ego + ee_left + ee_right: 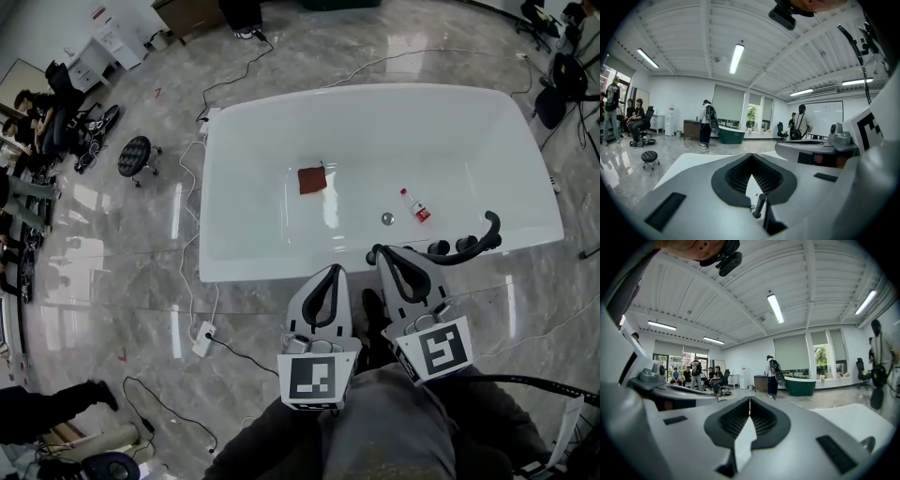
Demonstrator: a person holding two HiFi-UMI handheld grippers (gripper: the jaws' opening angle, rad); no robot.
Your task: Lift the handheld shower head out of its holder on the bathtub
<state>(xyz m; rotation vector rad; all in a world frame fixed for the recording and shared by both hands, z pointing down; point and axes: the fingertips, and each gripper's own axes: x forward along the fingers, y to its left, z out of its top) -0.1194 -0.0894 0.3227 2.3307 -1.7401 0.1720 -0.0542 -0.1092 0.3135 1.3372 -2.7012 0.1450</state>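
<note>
The black shower head lies on the near rim of the white bathtub, at about four o'clock from the tub's middle in the head view. Its curved body runs from roughly eight o'clock up to one o'clock. You can't make out its holder, or which end carries the spray face.

Your right gripper has its jaws pressed together on nothing, its tip at the rim, at nine o'clock from the shower head and apart from it. Your left gripper sits just beside it, jaws likewise closed and empty.
</note>
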